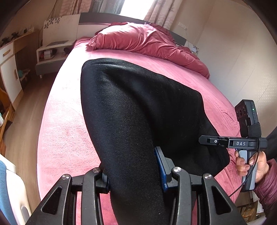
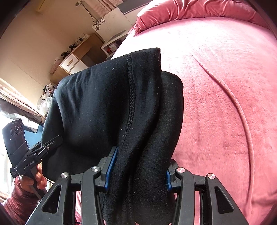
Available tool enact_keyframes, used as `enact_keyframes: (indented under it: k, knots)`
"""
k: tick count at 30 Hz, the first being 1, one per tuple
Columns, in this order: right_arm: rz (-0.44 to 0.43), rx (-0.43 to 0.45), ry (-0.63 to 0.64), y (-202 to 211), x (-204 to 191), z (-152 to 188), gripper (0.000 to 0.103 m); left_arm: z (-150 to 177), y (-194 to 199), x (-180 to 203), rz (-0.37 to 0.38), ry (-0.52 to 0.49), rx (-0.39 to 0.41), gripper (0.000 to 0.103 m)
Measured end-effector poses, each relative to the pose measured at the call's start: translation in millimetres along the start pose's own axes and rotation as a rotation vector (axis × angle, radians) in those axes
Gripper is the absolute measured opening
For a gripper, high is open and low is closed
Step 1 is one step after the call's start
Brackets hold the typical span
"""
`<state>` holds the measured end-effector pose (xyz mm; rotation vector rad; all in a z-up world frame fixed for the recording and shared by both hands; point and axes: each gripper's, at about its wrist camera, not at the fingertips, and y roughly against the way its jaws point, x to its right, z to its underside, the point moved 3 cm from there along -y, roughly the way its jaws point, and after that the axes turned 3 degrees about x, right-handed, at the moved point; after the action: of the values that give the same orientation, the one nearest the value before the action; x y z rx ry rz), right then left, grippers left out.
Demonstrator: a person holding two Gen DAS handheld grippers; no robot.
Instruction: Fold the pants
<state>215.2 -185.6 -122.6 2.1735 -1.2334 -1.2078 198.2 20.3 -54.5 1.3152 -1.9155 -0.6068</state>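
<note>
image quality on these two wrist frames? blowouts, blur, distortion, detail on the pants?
Left wrist view: the window is blown out, the bed bows under fisheye, and the black pants show little fold detail beyond a faint sheen near their top. Right wrist view: glare whites out the left edge, the pants' seam is sharp, and the bedspread looks slightly smeared toward the right rim.

Black pants (image 1: 138,107); pink bed (image 1: 65,121)

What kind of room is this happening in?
Most likely a home bedroom. A wide bed with a pink cover fills the view, a rumpled red duvet lies at its head, and a low bedside table stands beside it. Black pants are held above the bed.
</note>
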Motion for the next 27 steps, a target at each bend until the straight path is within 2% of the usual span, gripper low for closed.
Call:
enact_keyframes:
  k: [3, 5, 7, 10, 14, 18, 22, 24, 27]
  knots:
    - [0.007, -0.03, -0.029, -20, 10, -2, 0.046, 3, -21, -14, 0.014, 0.06, -0.046, 0.042]
    - [0.04, -0.076, -0.061, -41, 21, 4, 0.047, 15, -48, -30, 0.014, 0.137, -0.119, 0.044]
    - [0.022, -0.075, -0.087, -50, 30, 11, 0.053, 31, -68, -43, -0.017, 0.18, -0.155, 0.053]
    - [-0.002, -0.071, -0.111, -48, 37, 13, 0.058, 39, -71, -59, 0.056, 0.3, -0.14, 0.056]
    - [0.021, -0.069, -0.089, -40, 33, 6, 0.062, 33, -64, -53, 0.041, 0.266, -0.136, 0.058]
    - [0.051, -0.027, -0.07, -20, 29, 5, 0.065, 23, -53, -58, 0.023, 0.314, -0.118, 0.059]
    - [0.08, 0.025, -0.04, 10, 20, 17, 0.065, 30, -33, -65, -0.018, 0.337, -0.064, 0.059]
    - [0.1, 0.055, -0.022, 26, 16, 25, 0.064, 35, -19, -66, -0.044, 0.342, -0.033, 0.058]
    - [0.085, 0.08, -0.012, 43, 8, 38, 0.052, 46, 0, -65, -0.093, 0.332, 0.002, 0.057]
